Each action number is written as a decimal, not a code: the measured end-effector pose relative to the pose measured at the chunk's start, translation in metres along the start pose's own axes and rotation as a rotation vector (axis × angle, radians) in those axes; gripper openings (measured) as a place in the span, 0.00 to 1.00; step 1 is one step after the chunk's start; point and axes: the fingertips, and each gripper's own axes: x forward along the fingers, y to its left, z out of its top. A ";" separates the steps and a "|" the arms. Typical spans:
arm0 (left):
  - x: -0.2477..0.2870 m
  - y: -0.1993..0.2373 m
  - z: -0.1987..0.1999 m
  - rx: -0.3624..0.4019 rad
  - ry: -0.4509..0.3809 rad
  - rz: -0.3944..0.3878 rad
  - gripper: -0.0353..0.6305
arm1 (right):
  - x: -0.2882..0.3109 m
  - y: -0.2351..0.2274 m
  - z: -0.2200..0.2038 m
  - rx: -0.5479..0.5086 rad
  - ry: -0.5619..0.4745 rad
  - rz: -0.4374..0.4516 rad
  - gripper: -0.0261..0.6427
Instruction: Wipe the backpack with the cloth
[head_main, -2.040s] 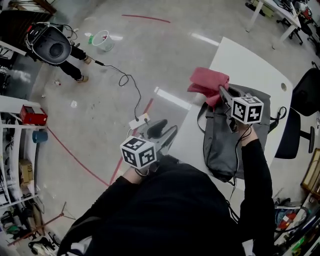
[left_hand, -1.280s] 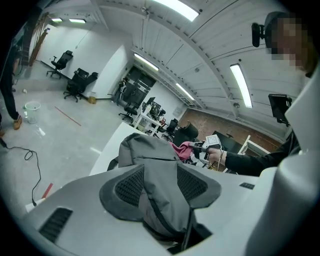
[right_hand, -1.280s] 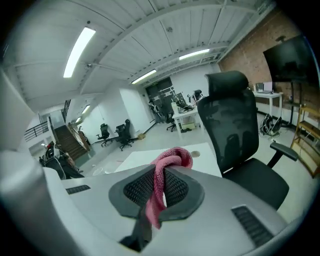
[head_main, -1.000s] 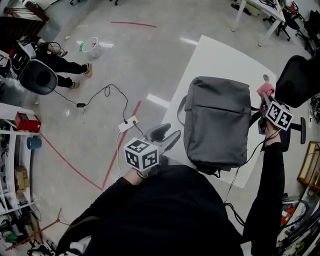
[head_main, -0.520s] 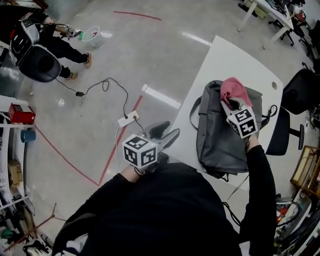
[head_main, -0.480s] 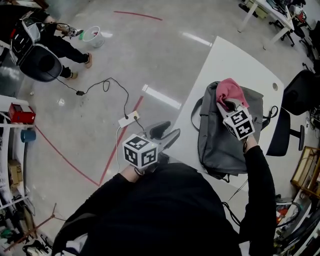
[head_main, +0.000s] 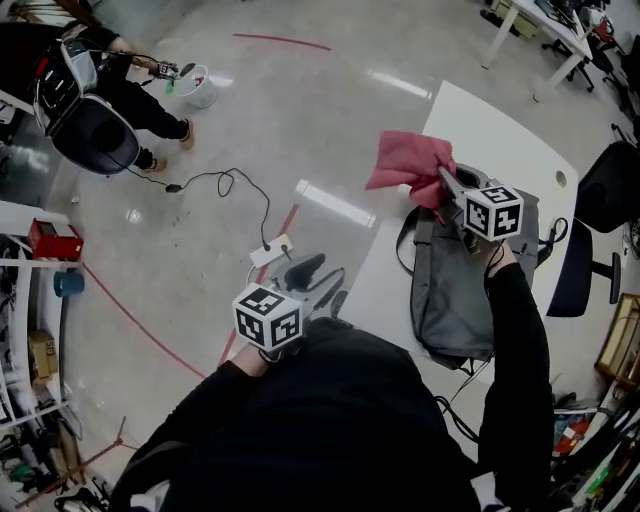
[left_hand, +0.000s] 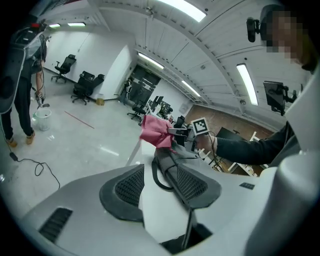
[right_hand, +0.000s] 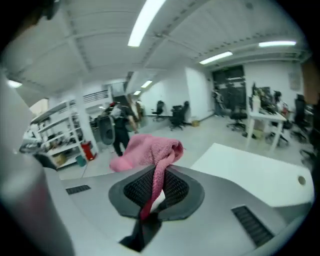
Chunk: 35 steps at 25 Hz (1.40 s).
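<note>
Right gripper (right_hand: 156, 187): jaws clamped on the pink cloth (right_hand: 145, 150). A narrow fold runs down between the pads and the bulk bunches above the tips. The grip sits over the backpack's (head_main: 455, 290) far end. The cloth hangs just past that end, toward its left corner. Contact between cloth and backpack cannot be confirmed.

Backpack: grey, lying flat, straps trailing off its left side, with the white table (head_main: 500, 130) beneath it.

Left gripper (left_hand: 160, 182): jaws apart, nothing between the pads. It is held left of the backpack's near end, well apart from it, and points toward it. The backpack's strap shows through the gap beyond the jaws.
</note>
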 end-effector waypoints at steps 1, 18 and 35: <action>-0.001 -0.004 -0.006 0.000 0.000 0.000 0.38 | -0.008 -0.031 -0.014 0.089 0.036 -0.091 0.09; 0.053 -0.143 -0.058 0.033 -0.010 -0.092 0.38 | -0.323 -0.185 -0.069 0.315 -0.227 -0.573 0.09; 0.035 -0.233 -0.103 0.039 0.074 -0.014 0.38 | -0.263 0.104 -0.178 -0.200 0.255 0.038 0.09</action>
